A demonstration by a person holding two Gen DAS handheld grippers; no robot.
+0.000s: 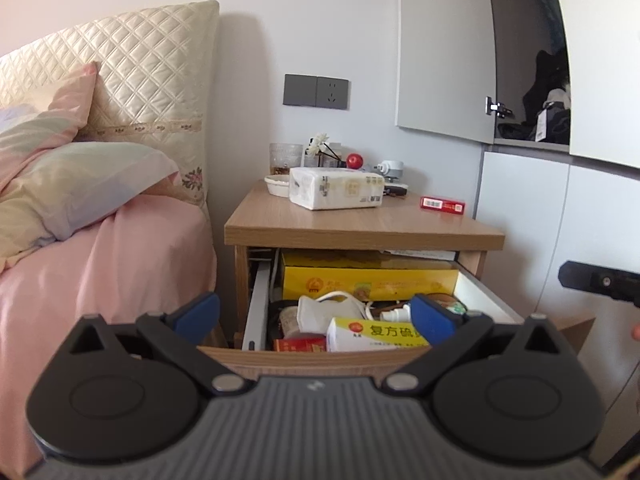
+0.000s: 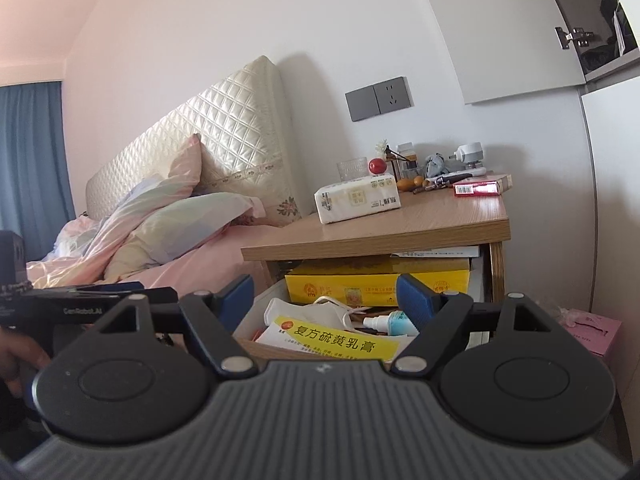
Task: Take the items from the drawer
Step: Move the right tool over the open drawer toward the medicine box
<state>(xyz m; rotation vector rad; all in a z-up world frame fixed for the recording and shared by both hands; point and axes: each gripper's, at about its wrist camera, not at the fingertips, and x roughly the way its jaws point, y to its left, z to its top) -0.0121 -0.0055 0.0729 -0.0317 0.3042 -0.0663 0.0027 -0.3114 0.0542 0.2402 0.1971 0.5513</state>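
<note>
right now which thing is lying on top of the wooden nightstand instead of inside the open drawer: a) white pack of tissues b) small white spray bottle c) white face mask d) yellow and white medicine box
a: the white pack of tissues lies on the wooden nightstand top, while the white face mask, the small white spray bottle and the yellow and white medicine box all sit down in the open drawer.
</note>
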